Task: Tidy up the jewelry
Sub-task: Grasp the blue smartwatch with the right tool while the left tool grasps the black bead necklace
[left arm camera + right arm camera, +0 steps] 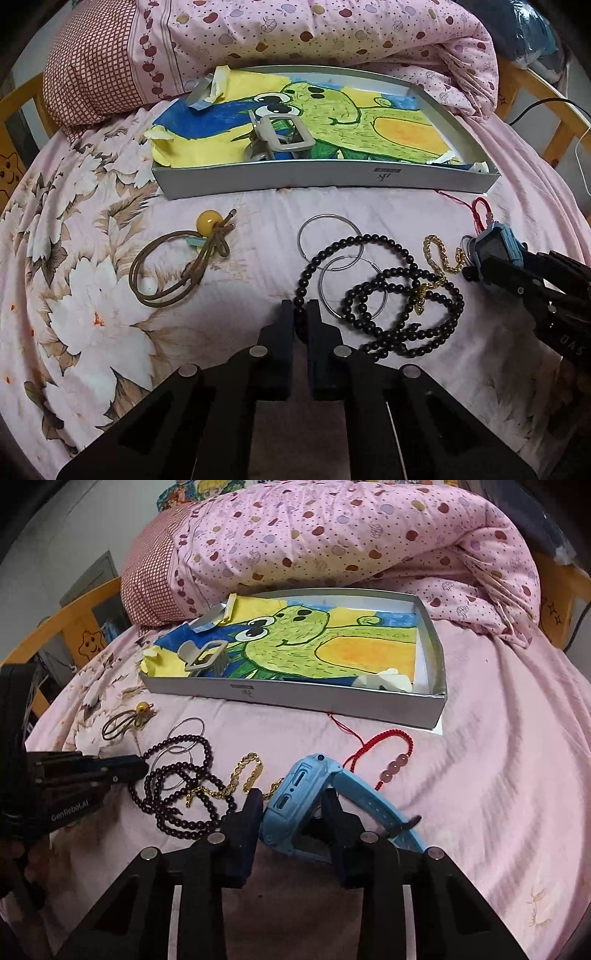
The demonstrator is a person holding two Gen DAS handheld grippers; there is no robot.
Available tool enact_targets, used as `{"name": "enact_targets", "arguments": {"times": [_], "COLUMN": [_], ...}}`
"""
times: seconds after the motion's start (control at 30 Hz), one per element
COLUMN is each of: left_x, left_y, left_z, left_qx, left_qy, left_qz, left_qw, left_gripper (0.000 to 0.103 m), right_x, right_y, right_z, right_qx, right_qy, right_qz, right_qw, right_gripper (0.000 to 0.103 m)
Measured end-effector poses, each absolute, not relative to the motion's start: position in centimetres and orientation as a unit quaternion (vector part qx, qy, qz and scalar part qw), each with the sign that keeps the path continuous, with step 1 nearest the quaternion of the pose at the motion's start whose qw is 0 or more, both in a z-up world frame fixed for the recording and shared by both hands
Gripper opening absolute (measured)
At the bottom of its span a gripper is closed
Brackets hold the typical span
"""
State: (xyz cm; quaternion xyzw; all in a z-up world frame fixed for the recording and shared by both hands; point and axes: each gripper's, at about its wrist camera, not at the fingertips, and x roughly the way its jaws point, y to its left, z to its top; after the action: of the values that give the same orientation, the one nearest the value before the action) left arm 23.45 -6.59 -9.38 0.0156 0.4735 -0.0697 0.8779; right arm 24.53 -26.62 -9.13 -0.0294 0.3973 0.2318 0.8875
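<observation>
On the pink bedsheet lies a black bead necklace, and my left gripper is shut on its left loop. Under the beads lie two silver hoops and a gold chain. My right gripper is shut on the blue watch, whose strap trails to the right. In the left wrist view the watch sits at the far right in the right gripper. The left gripper shows at the left of the right wrist view, on the beads.
A grey box lined with a frog drawing holds a grey claw clip. A brown hair tie with a yellow ball lies to the left. A red string bracelet with pink beads lies near the watch. A rolled quilt is behind the box.
</observation>
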Motion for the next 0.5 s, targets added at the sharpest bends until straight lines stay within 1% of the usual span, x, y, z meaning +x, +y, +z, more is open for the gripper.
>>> {"name": "enact_targets", "arguments": {"times": [0.1, 0.33, 0.37, 0.43, 0.5], "left_x": [22.8, 21.1, 21.1, 20.8, 20.2], "left_y": [-6.4, -6.7, -6.5, -6.2, -6.5], "left_z": [-8.6, -5.4, -5.1, -4.1, -3.1], "left_qx": [0.012, 0.017, 0.010, -0.004, 0.004], "left_qy": [0.460, 0.418, 0.417, 0.414, 0.403], "left_qz": [-0.065, -0.071, -0.071, -0.080, -0.089], "left_qw": [0.885, 0.906, 0.906, 0.907, 0.911], "left_gripper": [0.004, 0.004, 0.003, 0.003, 0.003], "right_x": [24.3, 23.4, 23.2, 22.9, 22.7], "right_y": [-26.4, -26.7, -26.7, -26.9, -26.8], "right_z": [-8.8, -7.0, -6.8, -6.2, -5.8], "right_qx": [-0.040, -0.020, -0.017, -0.008, -0.005], "right_qy": [0.394, 0.371, 0.368, 0.364, 0.361], "right_qz": [0.229, 0.236, 0.238, 0.243, 0.248], "right_qw": [0.889, 0.898, 0.899, 0.899, 0.899], "right_gripper": [0.025, 0.021, 0.019, 0.019, 0.019]}}
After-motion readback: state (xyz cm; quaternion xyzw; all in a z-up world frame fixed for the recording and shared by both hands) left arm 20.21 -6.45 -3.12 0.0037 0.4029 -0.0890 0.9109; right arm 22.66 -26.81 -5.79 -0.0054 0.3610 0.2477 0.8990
